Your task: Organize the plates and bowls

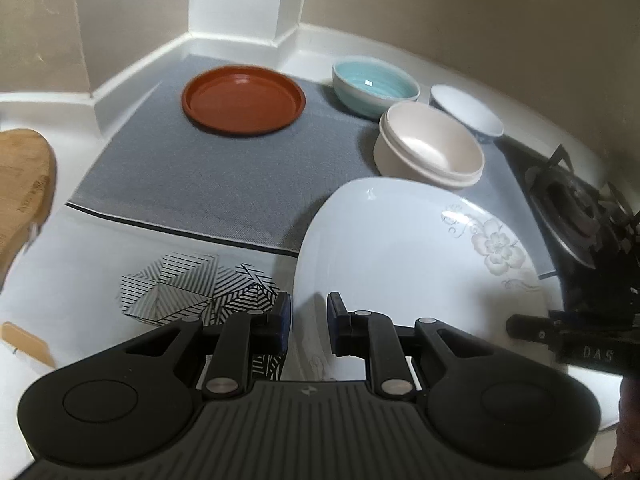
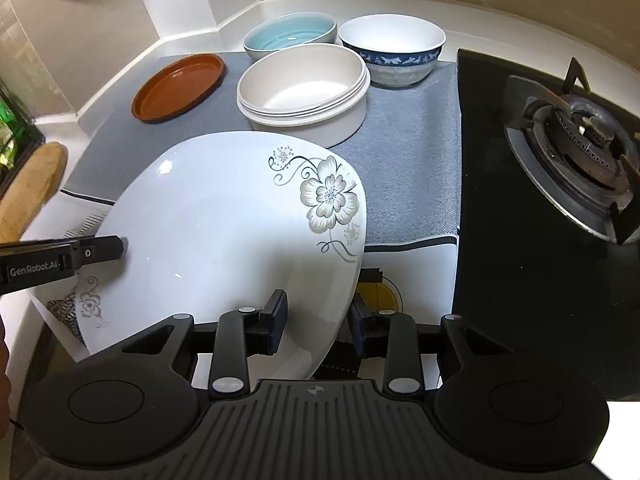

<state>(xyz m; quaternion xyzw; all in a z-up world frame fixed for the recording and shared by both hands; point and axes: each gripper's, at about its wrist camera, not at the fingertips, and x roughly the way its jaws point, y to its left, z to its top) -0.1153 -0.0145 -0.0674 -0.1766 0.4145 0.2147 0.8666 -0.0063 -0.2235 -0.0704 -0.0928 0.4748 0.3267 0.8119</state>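
Note:
A large white plate with a flower print (image 1: 404,248) (image 2: 224,232) is held tilted above the counter. My left gripper (image 1: 310,320) has its jaws on either side of the plate's left rim. My right gripper (image 2: 318,320) has its jaws on either side of the right rim. On the grey mat (image 1: 224,176) (image 2: 408,168) sit a brown plate (image 1: 243,99) (image 2: 178,86), a teal bowl (image 1: 374,86) (image 2: 288,34), a cream bowl (image 1: 430,148) (image 2: 304,88) and a blue-patterned white bowl (image 1: 468,112) (image 2: 394,50).
A black-and-white striped plate (image 1: 196,288) lies under the held plate. A gas stove burner (image 2: 576,152) (image 1: 572,208) stands to the right. A wooden board (image 1: 20,192) (image 2: 32,188) sits at the left. Walls close the back corner.

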